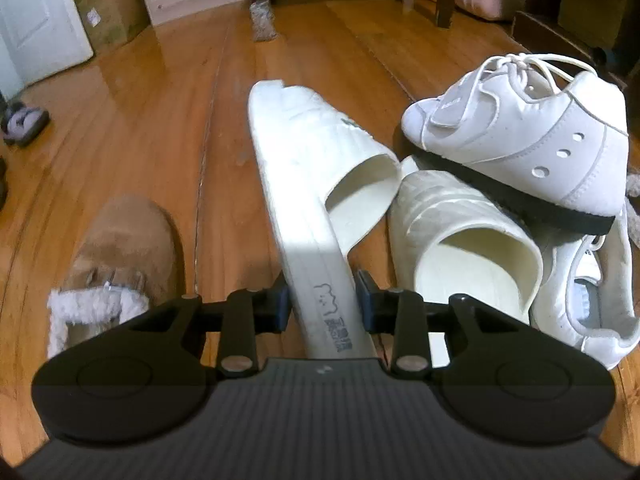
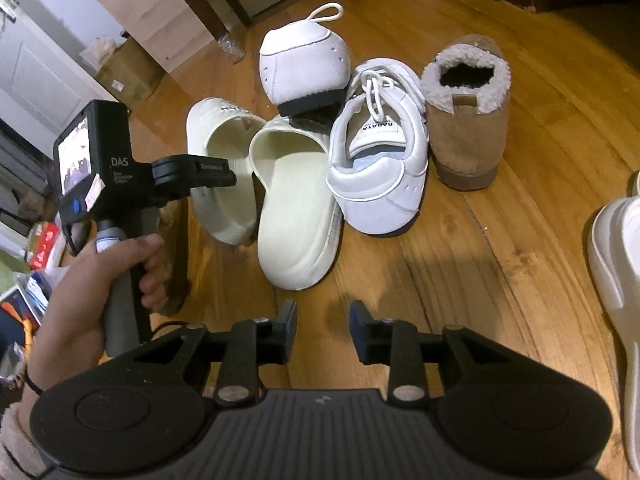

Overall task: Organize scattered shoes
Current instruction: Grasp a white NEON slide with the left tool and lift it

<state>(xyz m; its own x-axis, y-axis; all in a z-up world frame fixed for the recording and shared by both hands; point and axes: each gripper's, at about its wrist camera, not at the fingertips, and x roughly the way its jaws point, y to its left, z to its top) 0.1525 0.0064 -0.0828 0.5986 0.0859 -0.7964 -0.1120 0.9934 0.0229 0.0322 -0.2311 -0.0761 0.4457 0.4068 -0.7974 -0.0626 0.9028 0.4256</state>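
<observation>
Two grippers: both were over a wooden floor (image 2: 500,240) strewn with shoes.
Left gripper (image 1: 322,298): its jaws pinched the sole edge of a cream slide sandal (image 1: 304,184), which stood tipped on its side, toe away from the camera.
Second cream sandal (image 1: 460,232): lay just beside the gripped one, touching it.
White sneaker (image 1: 532,136): rested tilted, its black sole on the second sandal.
Other white sneaker (image 2: 380,168): lay on the floor beside the sandals, heel toward the right wrist camera.
Tan slipper (image 2: 468,128): fleece-lined, stood next to that sneaker.
Matching tan slipper (image 1: 120,248): lay left of the gripped sandal, apart from it.
Right gripper (image 2: 323,330): hung above bare floor short of the pile, jaws a narrow gap apart with nothing between them.
Person's hand (image 2: 92,280): gripped the left gripper's handle.
</observation>
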